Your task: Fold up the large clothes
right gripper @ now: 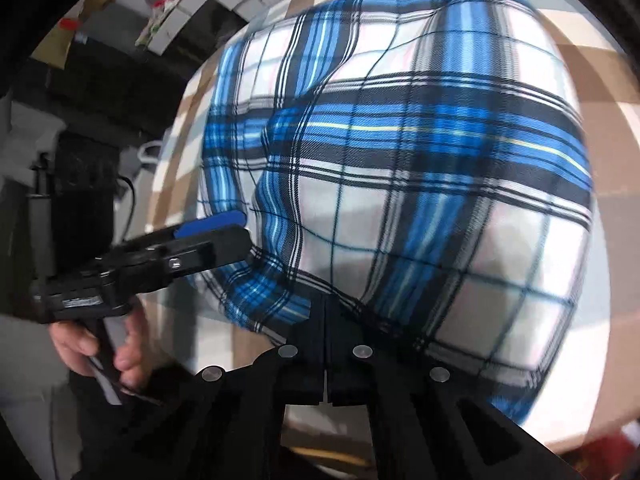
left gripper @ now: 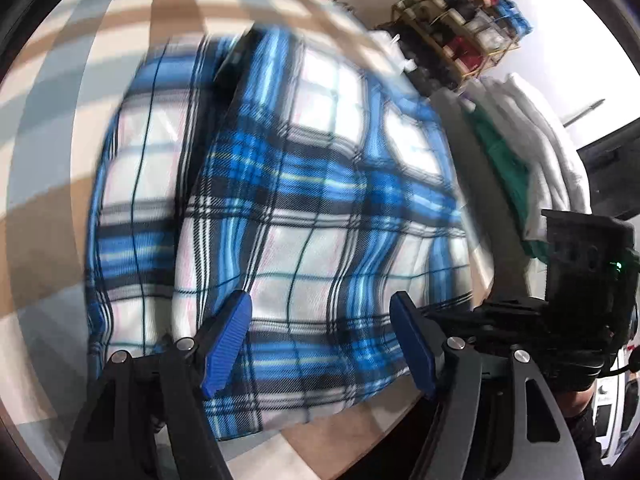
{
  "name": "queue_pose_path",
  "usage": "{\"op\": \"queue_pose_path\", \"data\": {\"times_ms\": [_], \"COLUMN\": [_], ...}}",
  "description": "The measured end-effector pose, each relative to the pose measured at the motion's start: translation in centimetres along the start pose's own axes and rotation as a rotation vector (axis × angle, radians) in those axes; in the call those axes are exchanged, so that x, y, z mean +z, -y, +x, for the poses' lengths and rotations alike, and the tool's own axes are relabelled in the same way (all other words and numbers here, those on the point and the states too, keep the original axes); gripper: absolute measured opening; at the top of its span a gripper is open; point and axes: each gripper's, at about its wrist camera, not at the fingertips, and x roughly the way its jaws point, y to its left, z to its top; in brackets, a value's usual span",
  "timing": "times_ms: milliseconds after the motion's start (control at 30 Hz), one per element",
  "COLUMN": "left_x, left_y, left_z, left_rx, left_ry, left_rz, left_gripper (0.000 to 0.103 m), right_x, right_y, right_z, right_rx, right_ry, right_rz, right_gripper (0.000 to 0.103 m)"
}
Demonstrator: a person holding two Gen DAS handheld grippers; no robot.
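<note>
Grippers slant down: left gripper (left gripper: 320,340) spread, right gripper (right gripper: 326,320) clamped on plaid garment (right gripper: 400,160).

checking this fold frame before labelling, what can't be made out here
- Left wrist view: far edge of the plaid garment is motion-blurred.
- Right wrist view: right gripper pads hidden by its own shut black fingers; cloth between them uncertain.
- Garment type: unclear, bunched in both views.

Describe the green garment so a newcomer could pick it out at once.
Start at the checked table under the blue plaid garment. Past its far right edge, below the wire rack, lies a heap of laundry. The green garment is the only dark green piece there, tucked against bulky white towels.
</note>
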Motion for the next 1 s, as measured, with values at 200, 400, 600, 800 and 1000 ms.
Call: {"op": "queue_pose_path", "data": {"times_ms": [200,400,600,800,1000], "left_x": [3.5,7.8,7.7,4.3,2.4], "left_y": [3.8,0.7,0.5,1.4,-3.5], "left_z": [-2.0,2.7,2.6,-2.4,-2.9], "left_rx": [-0.053,-0.001,0.015,0.229,0.315], "left_ry": [0.136,0.128,0.131,0.244,0.174], "left_rz": [0.127,-0.008,-0.011,0.067,-0.043], "left_gripper": [0.067,0.067,0.066,0.071,0.082], "right_x": [-1.2,-0.6,-0.9,-1.2,-1.8], "right_y": [2.3,2.9,2.0,3.4,5.6], "right_z": [-0.7,0.2,0.2,-2.1,-4.5], "right_rx": [0.002,0.068,0.057,0.149,0.187], "right_ry": [0.052,0.05,0.066,0.211,0.356], "right_rz": [0.069,0.11,0.056,0.104,0.243], "right_gripper": [0.005,0.003,0.003,0.028,0.05]}}
